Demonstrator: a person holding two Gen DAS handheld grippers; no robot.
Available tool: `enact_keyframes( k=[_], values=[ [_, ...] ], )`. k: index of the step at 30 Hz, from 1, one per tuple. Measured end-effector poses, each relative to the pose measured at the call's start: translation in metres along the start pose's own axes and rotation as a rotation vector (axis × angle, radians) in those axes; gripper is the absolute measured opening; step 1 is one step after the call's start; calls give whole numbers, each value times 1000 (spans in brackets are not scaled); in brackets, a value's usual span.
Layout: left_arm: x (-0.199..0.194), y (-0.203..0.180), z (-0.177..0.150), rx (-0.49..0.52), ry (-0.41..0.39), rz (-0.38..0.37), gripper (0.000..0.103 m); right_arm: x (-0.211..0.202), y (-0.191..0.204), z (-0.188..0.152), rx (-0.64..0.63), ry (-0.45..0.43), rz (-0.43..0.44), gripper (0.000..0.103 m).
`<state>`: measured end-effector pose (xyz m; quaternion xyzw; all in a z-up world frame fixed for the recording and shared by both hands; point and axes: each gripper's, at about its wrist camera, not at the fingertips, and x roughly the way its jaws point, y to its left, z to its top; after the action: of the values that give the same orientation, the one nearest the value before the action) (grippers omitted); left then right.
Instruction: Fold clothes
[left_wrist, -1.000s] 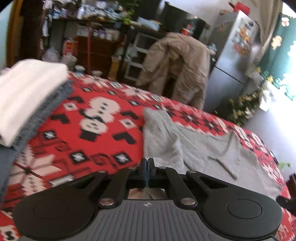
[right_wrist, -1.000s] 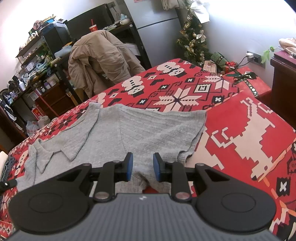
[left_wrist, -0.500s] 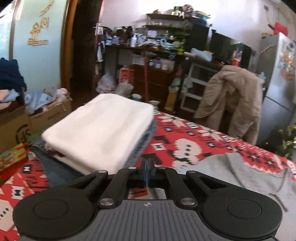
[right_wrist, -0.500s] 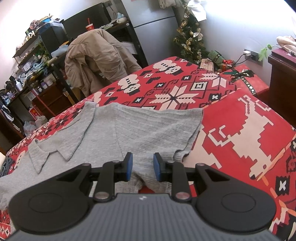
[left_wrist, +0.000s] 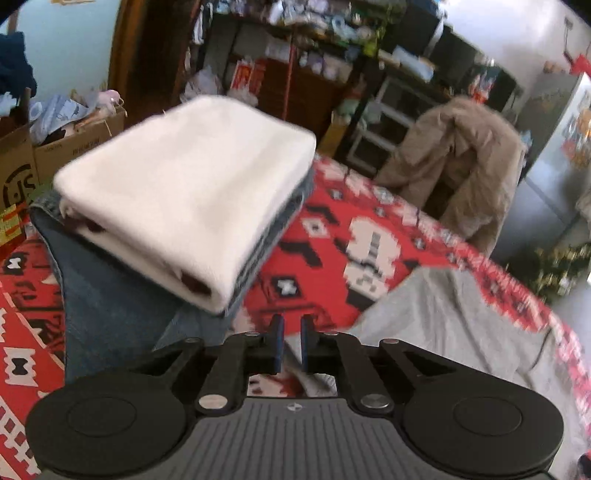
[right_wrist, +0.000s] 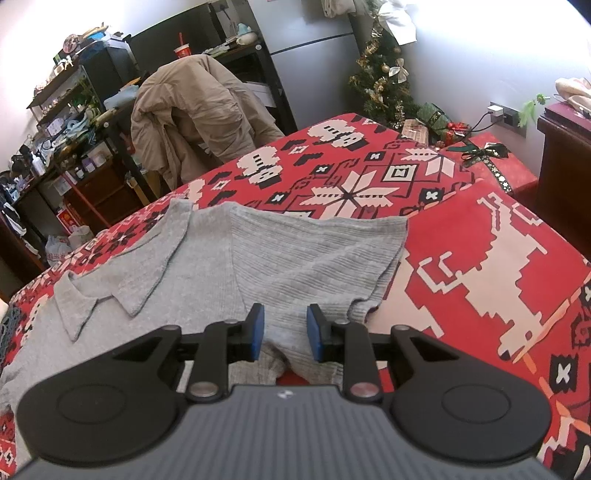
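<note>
The right gripper (right_wrist: 284, 328) is released, its blue pads (right_wrist: 256, 330) standing apart over the near hem of a grey collared knit top (right_wrist: 280, 258), which lies spread flat on the red patterned blanket (right_wrist: 498, 266). The collar of the top points to about 9 o'clock in the right wrist view, and the hem bunches a little below the gripper. The left gripper (left_wrist: 291, 341) is also released, with only a narrow gap between its pads, and it grips nothing. At 11 o'clock from it, a folded white garment (left_wrist: 184, 188) sits on top of folded blue jeans (left_wrist: 107, 295). An edge of the grey top reaches to 3 o'clock in the left wrist view. A beige jacket (right_wrist: 192, 110) hangs over a chair behind the blanket.
</note>
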<state>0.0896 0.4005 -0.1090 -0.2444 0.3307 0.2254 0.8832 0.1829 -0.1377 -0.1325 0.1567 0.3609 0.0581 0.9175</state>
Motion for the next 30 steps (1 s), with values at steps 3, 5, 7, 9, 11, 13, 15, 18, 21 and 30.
enact_keyframes(
  k=[3,5,7,9,11,13,15,18,21,30],
  values=[
    [8,-12,-4,74,22,29,18,0,0,0,1,0,6,28],
    [12,-21,-8,128,24,50,28,0,0,0,-1,-1,9,29],
    [15,-29,-11,182,12,77,34,0,-1,1,2,0,12,29],
    [17,-35,-15,223,-2,100,36,1,-2,1,4,1,14,31],
    [19,-40,-17,252,-17,121,23,1,-2,1,3,3,14,31],
    [18,-43,-19,259,-23,78,5,1,-3,1,3,4,15,31],
    [11,-52,-24,312,-90,122,5,1,-3,2,3,4,16,31],
    [-1,-56,-21,349,-198,186,5,1,-3,2,7,1,15,31],
    [2,-48,-13,335,-214,236,5,1,-5,2,10,2,16,31],
    [31,-43,-11,315,-94,263,13,4,-2,2,-13,6,15,32]
  ],
)
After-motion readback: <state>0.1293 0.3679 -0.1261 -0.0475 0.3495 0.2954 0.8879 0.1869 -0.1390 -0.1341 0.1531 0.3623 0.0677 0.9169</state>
